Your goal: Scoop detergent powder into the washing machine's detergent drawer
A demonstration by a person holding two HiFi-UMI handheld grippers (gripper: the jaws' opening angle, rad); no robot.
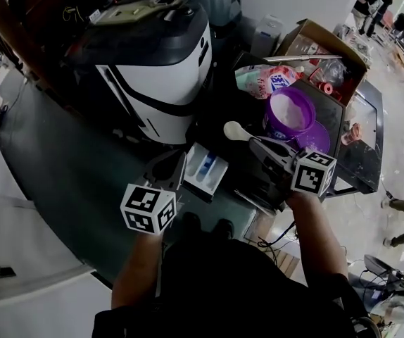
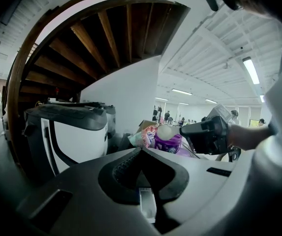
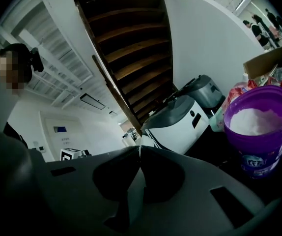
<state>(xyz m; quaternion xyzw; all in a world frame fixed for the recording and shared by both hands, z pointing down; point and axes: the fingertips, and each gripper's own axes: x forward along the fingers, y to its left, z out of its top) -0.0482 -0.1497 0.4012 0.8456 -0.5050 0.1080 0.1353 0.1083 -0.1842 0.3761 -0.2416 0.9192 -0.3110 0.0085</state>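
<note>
Holding the scoop (image 1: pixel 234 129) by its handle, the right gripper (image 1: pixel 258 145) has its jaws pinched tight on it, white bowl pointing left and away from the person. The bowl hangs in the air just left of the open purple tub (image 1: pixel 291 111), which is full of white powder, and to the right of and a bit beyond the drawer (image 1: pixel 207 169). That drawer stands pulled out of the machine (image 1: pixel 156 62), its compartments facing up. By the look of it this is the transfer step, between tub and drawer, though I cannot tell how much powder sits in the bowl. The left gripper (image 1: pixel 174 167) waits right beside the drawer's left edge, jaws closed on nothing, with the drawer showing just below its tips. The tub's lid (image 1: pixel 314 138) lies near the tub on its right. The next move calls for the scoop to swing left and nearer, kept level so nothing spills, then come over a compartment and tip. The drawer is narrow, so aim matters here.
</note>
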